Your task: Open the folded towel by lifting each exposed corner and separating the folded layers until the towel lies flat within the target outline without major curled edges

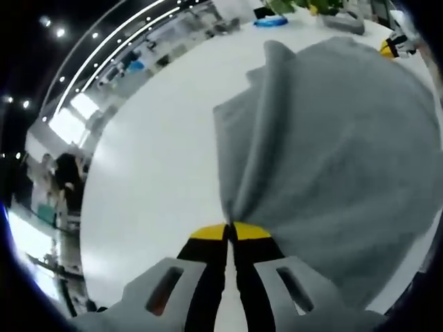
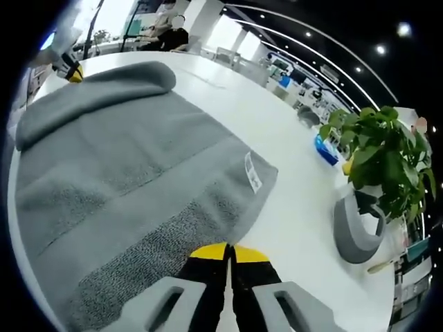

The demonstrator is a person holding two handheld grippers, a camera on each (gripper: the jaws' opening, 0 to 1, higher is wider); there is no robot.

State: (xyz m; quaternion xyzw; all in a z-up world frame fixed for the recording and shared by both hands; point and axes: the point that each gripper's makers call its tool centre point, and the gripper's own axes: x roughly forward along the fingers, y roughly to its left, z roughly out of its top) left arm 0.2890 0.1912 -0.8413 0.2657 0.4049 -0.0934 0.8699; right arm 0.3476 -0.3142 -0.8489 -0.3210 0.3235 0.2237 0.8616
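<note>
The grey towel point(image 1: 332, 152) is spread over the white table point(image 1: 159, 173). In the left gripper view my left gripper point(image 1: 230, 232) is shut on one corner, and the cloth rises from the jaws in bunched folds. In the right gripper view the towel point(image 2: 118, 180) lies mostly flat, with a white label point(image 2: 254, 171) near its edge and a rolled fold point(image 2: 104, 86) at the far end. My right gripper point(image 2: 228, 253) is shut on the near edge. The right gripper point(image 1: 398, 45) sits at the far corner in the left view, and the left gripper point(image 2: 69, 68) sits by the rolled fold in the right view.
A green plant point(image 2: 381, 152) in a grey pot point(image 2: 356, 232) stands on the table point(image 2: 297, 207) to the right of the towel. A blue object point(image 2: 324, 149) lies beside it. The blue dish point(image 1: 270, 21) is beyond the towel. Desks and people are in the background.
</note>
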